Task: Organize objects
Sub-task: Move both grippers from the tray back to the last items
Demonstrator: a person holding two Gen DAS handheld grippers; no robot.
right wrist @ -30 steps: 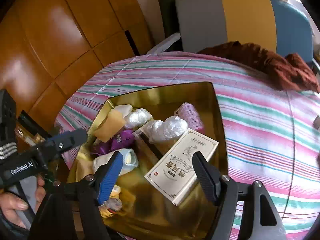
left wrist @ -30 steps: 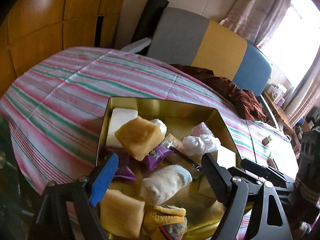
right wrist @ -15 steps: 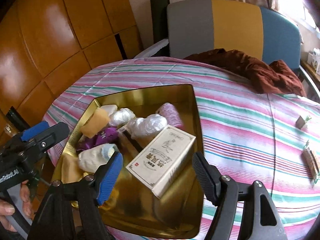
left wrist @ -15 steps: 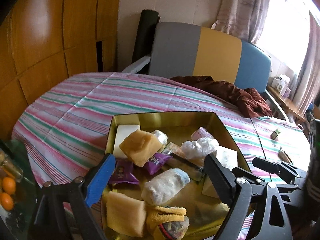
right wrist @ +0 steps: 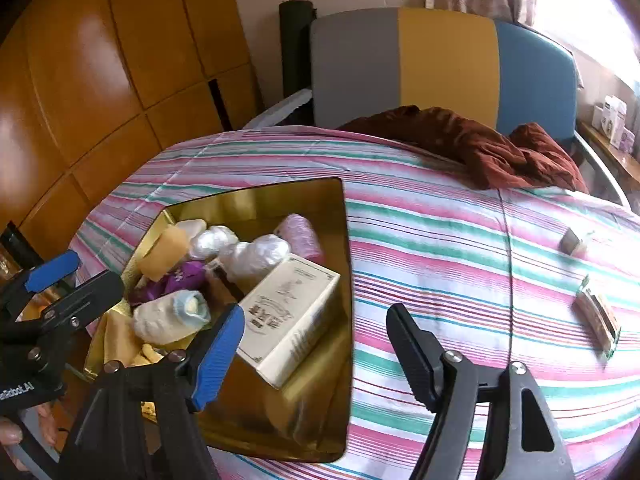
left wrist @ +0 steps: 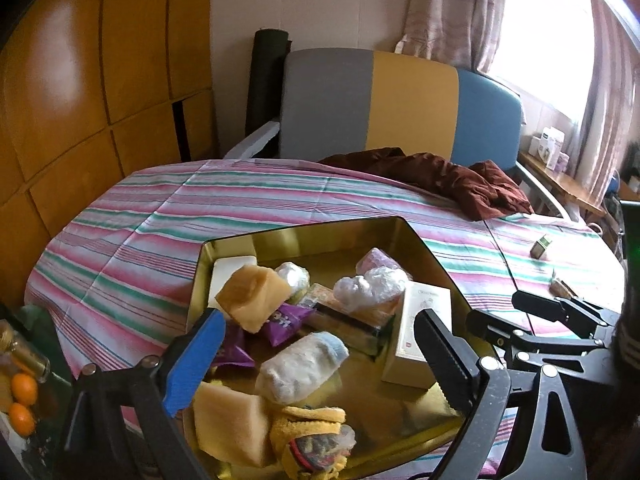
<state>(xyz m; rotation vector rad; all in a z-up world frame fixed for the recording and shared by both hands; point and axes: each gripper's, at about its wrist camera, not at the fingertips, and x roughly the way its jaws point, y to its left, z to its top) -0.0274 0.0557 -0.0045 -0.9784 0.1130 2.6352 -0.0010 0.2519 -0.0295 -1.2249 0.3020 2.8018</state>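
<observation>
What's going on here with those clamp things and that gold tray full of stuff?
A person holds a two-finger gripper in each hand above a gold tray on a striped tablecloth, sorting objects. The tray holds a cream box, a rolled sock, sponges and packets. The left gripper is opening and the right gripper is opening slightly; neither holds anything.

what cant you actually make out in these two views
- Left wrist view: the sponge and yellow cloth at the gold tray's near end are partly covered by the left gripper, whose jaws are opening, nothing between them.
- Right wrist view: the right gripper hides the cream box's near corner.
- Right wrist view: two small items on the striped cloth are too small to identify.
- Box lettering: too blurred to read.
</observation>
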